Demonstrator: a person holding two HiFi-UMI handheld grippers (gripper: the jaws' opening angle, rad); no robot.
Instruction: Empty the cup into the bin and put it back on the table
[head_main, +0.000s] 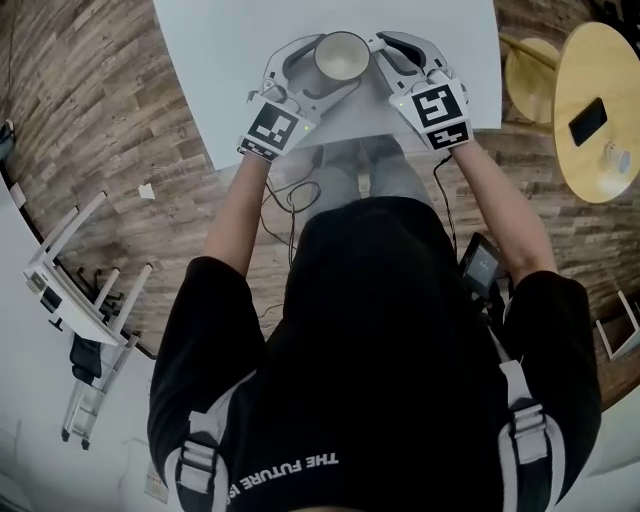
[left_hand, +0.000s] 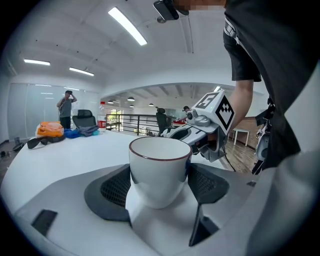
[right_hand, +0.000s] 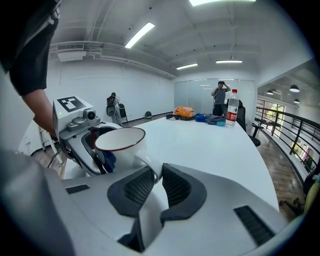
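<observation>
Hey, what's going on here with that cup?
A person is gripping one white cup with both tools at the near edge of the white table. The left hand-held gripper clamps the cup's body, and the right hand-held gripper pinches its handle. The cup is upright.

Left gripper (left_hand: 160, 186), right gripper (right_hand: 157, 176), seemingly clasping cup (head_main: 342, 52)

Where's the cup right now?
Head view, top centre: the cup is over the white table near its front edge, gripped at its body by the left tool and at its handle by the right tool.
</observation>
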